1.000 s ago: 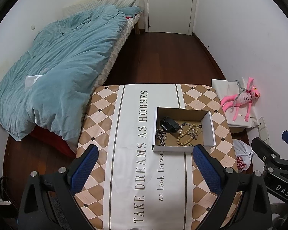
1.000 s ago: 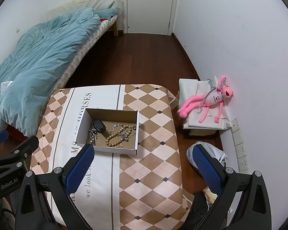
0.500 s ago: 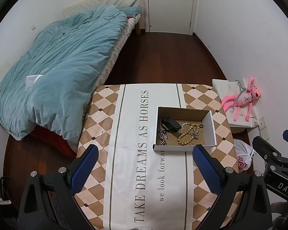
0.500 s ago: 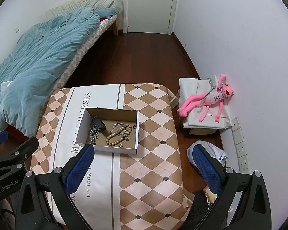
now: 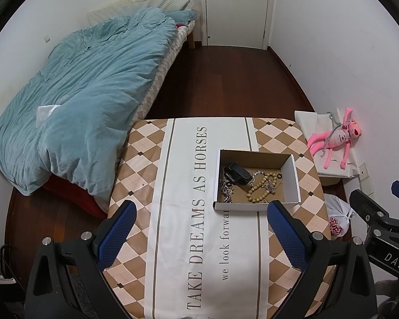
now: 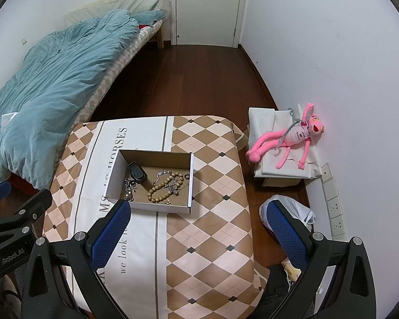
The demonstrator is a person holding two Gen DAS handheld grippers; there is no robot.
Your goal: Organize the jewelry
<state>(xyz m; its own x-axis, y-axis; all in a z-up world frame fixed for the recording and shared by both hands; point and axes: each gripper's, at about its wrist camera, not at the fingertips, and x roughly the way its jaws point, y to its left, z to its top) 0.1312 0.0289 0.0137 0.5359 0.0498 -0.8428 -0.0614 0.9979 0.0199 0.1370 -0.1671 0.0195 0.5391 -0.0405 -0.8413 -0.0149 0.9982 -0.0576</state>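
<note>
A shallow white cardboard box (image 5: 239, 206) (image 6: 159, 208) sits on the patterned tablecloth (image 5: 183, 175). Inside lie a black clip-like item (image 5: 238, 174) (image 6: 137, 174), a wooden bead bracelet (image 5: 260, 191) (image 6: 163, 188), a silver chain (image 5: 224, 191) (image 6: 129, 188) and a small dark ring (image 5: 280, 176) (image 6: 186, 176). My left gripper (image 5: 200, 207) hovers open above the table, nearer than the box and a little to its left. My right gripper (image 6: 198, 207) is open too, just in front of the box's right corner. Neither holds anything.
A bed with a teal duvet (image 5: 87, 101) runs along the table's left. Right of the table, a pink plush toy (image 6: 292, 138) lies on a white box, with a plastic bag (image 6: 290, 210) on the floor and wall sockets (image 6: 335, 207) beside it. A shut door (image 5: 236, 8) is at the far end.
Both grippers have drifted only slightly. The box and the jewelry in it have not moved.
</note>
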